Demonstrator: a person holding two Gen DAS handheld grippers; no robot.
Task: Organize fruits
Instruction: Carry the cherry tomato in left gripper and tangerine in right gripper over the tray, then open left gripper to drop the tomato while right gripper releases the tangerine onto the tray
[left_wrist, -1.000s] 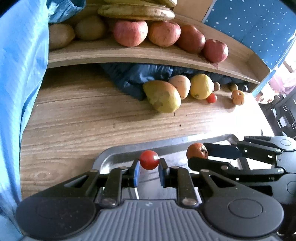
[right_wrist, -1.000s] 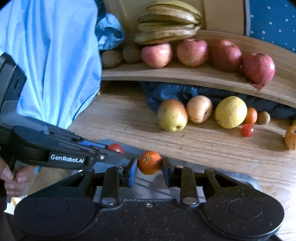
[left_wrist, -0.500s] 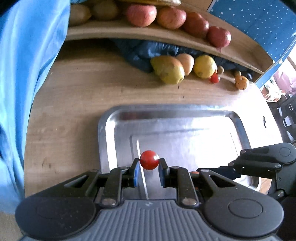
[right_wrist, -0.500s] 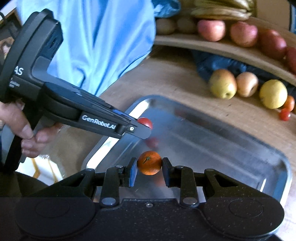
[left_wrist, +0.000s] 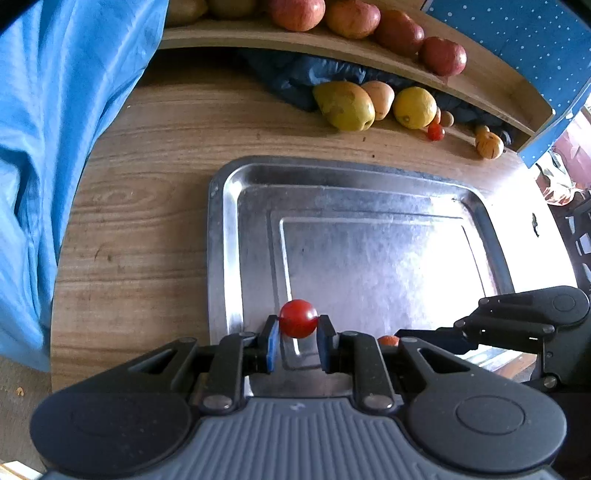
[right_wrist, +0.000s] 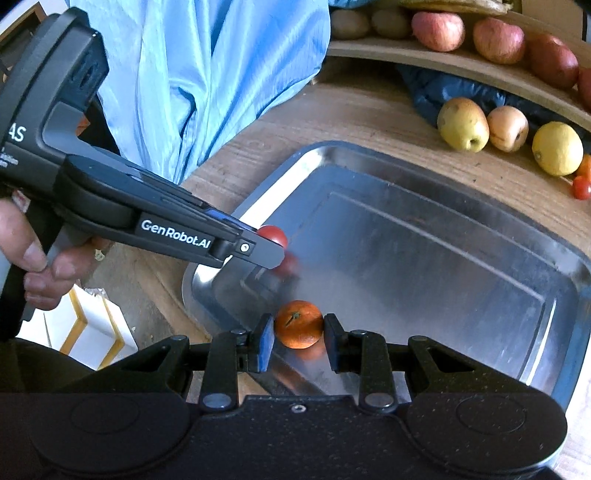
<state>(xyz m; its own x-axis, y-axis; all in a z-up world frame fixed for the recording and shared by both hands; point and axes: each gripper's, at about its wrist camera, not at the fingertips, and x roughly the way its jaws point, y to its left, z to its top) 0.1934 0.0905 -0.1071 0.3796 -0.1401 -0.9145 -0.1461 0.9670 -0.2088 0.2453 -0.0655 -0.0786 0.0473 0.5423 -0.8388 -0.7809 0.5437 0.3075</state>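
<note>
1. The left hand-held gripper (left_wrist: 297, 341) is clamped on a cherry tomato (left_wrist: 297, 318), with the metal tray (left_wrist: 369, 173) directly beneath.
2. The right hand-held gripper (right_wrist: 298, 341) is clamped on a small orange (right_wrist: 299, 324), just above the tray's near corner.

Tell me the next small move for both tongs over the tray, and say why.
Probably lower both a little further and then open them. The left tongs grip a cherry tomato and the right tongs grip a small orange, both above the near end of the bare metal tray. The reflections below each fruit suggest that they hang close to its floor, so a short drop should keep them from rolling.
</note>
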